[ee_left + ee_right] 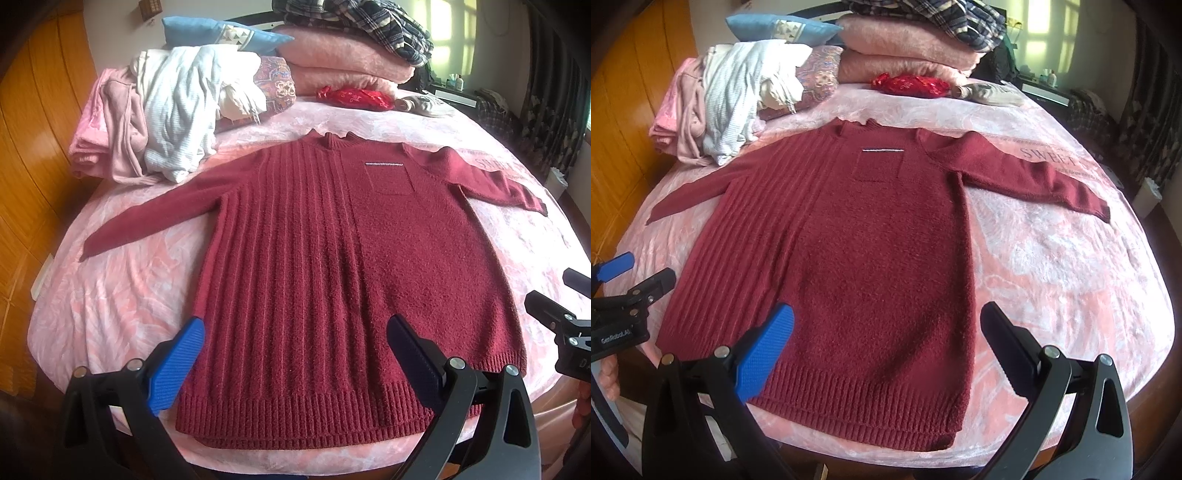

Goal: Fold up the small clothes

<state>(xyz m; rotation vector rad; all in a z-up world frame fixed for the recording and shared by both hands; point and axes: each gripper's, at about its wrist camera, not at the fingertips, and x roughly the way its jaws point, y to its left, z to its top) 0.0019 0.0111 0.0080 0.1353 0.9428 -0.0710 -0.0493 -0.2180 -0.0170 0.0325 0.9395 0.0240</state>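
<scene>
A dark red knitted sweater (332,258) (842,236) lies flat and face up on the pink bed cover, with both sleeves spread out to the sides and a small chest pocket showing. Its ribbed hem is nearest to me. My left gripper (295,328) hovers open over the hem's left half, nothing between its fingers. My right gripper (886,314) hangs open above the hem's right part, also holding nothing. Each gripper shows at the edge of the other's view: the right gripper (554,306) and the left gripper (639,273).
A heap of white and pink clothes (155,122) lies at the far left of the bed. Folded pink blankets (343,62), a plaid garment, a blue pillow (218,35) and a red pouch (354,96) sit at the back. Orange wooden wall panels (33,147) stand to the left.
</scene>
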